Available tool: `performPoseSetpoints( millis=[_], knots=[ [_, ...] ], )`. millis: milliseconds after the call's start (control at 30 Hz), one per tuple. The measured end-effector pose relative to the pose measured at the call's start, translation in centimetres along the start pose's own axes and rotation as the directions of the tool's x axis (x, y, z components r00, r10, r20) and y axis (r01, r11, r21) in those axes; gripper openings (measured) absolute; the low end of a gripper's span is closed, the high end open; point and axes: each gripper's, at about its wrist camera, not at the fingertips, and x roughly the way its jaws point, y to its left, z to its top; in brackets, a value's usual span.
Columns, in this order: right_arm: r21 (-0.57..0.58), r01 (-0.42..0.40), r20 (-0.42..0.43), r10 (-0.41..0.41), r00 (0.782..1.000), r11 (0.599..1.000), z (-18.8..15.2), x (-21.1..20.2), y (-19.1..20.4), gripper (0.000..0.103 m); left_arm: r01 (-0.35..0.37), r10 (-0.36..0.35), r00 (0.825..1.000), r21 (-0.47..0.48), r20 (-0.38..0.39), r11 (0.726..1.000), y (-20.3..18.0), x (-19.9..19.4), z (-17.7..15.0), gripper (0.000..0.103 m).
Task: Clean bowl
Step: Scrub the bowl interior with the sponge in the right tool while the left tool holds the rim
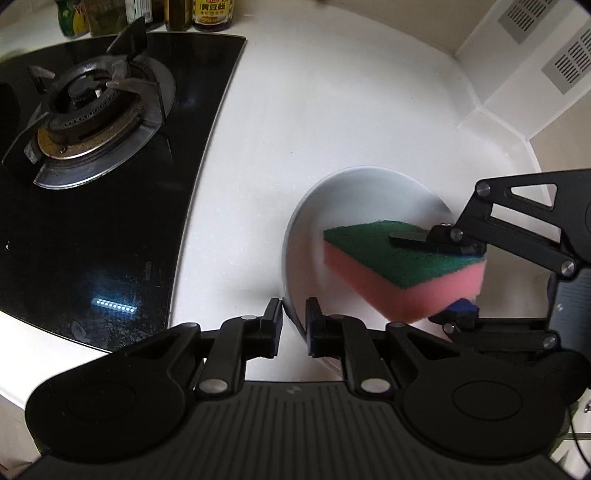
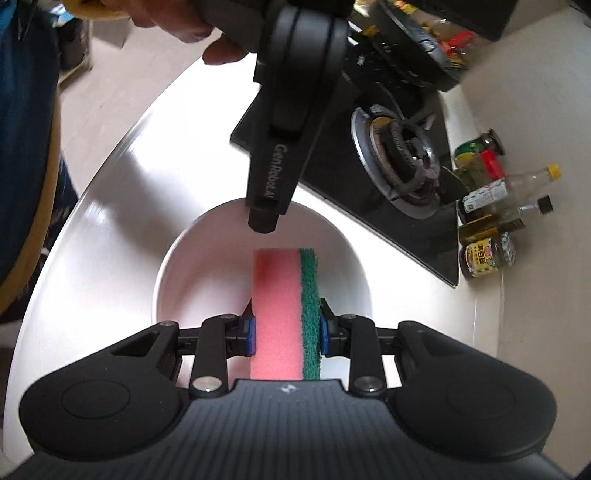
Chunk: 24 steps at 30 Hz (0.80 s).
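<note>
A white bowl stands tilted on the white counter, and its near rim runs between the fingers of my left gripper, which is shut on it. Inside the bowl my right gripper is shut on a pink sponge whose green scouring face is turned up. The right wrist view shows that sponge on edge between the blue pads of the right gripper, over the hollow of the bowl. There the left gripper reaches down to the bowl's far rim, held by a hand.
A black glass gas hob with a burner lies left of the bowl. Several sauce bottles and jars stand behind it by the wall. A tiled wall with vents closes the right corner. The counter's edge curves nearby.
</note>
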Motion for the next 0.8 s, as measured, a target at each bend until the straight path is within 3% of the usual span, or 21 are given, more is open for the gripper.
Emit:
performPoseSetpoints(
  millis=[100,233,333,433,500,667,767,800],
  knots=[
    [0.032,-0.05,-0.048,0.052,0.997,0.998,0.7,-0.1,-0.4,0.026,-0.004,0.003,0.999,0.025,0.039,1.0,-0.1,0.3,0.7,0.01],
    [0.194,-0.164,-0.032,0.174,0.984,0.967,0.7,-1.0,-2.1,0.027,-0.041,0.032,0.994,0.085,0.106,0.996,-0.7,0.8,1.8,0.01],
    [0.32,-0.257,0.035,0.26,0.965,0.912,0.2,-1.7,-3.0,0.027,-0.051,0.034,0.991,0.132,0.127,0.99,-1.2,1.3,2.8,0.016],
    [0.445,-0.331,0.123,0.309,0.943,0.832,-0.4,-1.7,-3.8,0.027,-0.032,0.009,0.992,0.182,0.123,0.983,-1.6,1.7,3.6,0.021],
    [0.542,-0.408,0.228,0.339,0.913,0.735,-1.4,-1.7,-4.7,0.027,-0.023,-0.003,0.993,0.215,0.119,0.976,-2.0,1.8,3.9,0.027],
    [0.641,-0.5,0.407,0.295,0.864,0.582,-3.0,-3.0,-5.7,0.027,-0.035,-0.001,0.992,0.294,0.122,0.955,-3.2,2.5,4.6,0.031],
    [0.667,-0.508,0.459,0.237,0.856,0.545,-4.2,-4.7,-6.0,0.026,0.001,-0.03,0.995,0.287,0.098,0.958,-2.6,2.5,5.2,0.026],
    [0.671,-0.495,0.465,0.208,0.861,0.552,-4.7,-5.6,-6.1,0.026,0.015,-0.041,0.995,0.28,0.087,0.96,-2.4,2.3,5.4,0.023]
  ],
)
